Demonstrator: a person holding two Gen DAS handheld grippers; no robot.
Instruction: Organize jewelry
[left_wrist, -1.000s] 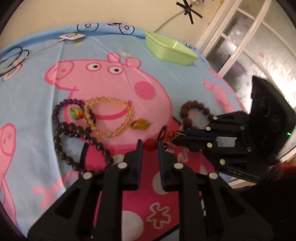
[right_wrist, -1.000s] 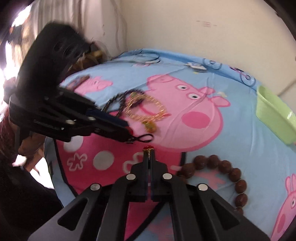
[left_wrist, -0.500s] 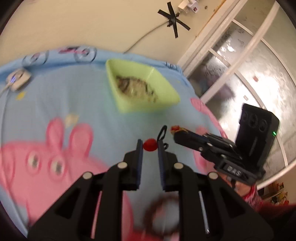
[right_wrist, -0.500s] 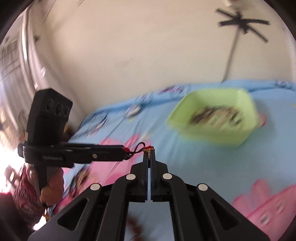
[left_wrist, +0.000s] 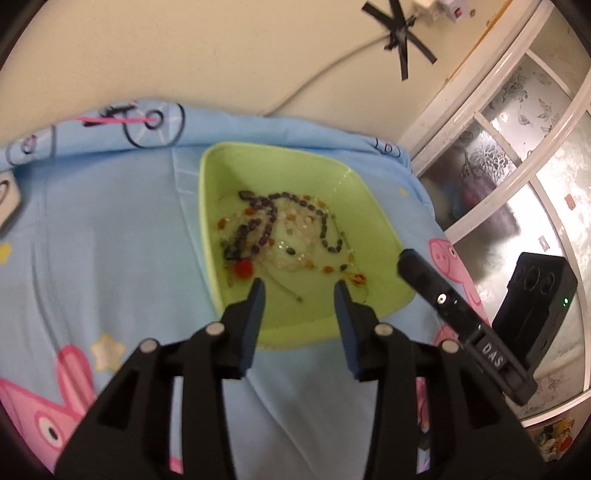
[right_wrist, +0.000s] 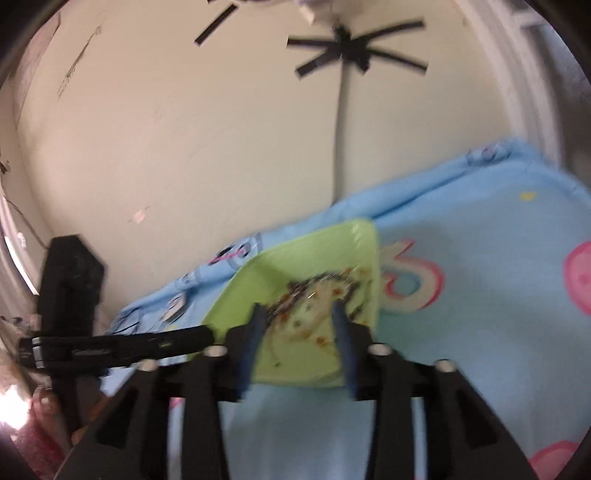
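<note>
A shallow lime-green plastic tray (left_wrist: 373, 236) sat near the far edge of the blue cartoon-print bedsheet (left_wrist: 110, 240), holding tangled dark, amber and clear beaded jewelry (left_wrist: 280, 232). Left gripper (left_wrist: 299, 291) and right gripper (right_wrist: 299, 314) hovered above it, jaws opening, nothing between them.

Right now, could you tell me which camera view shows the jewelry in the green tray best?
The left wrist view: the jewelry lies sharp and seen from above in the green tray. The right wrist view shows it blurred, at a slant, partly behind the fingers.
</note>
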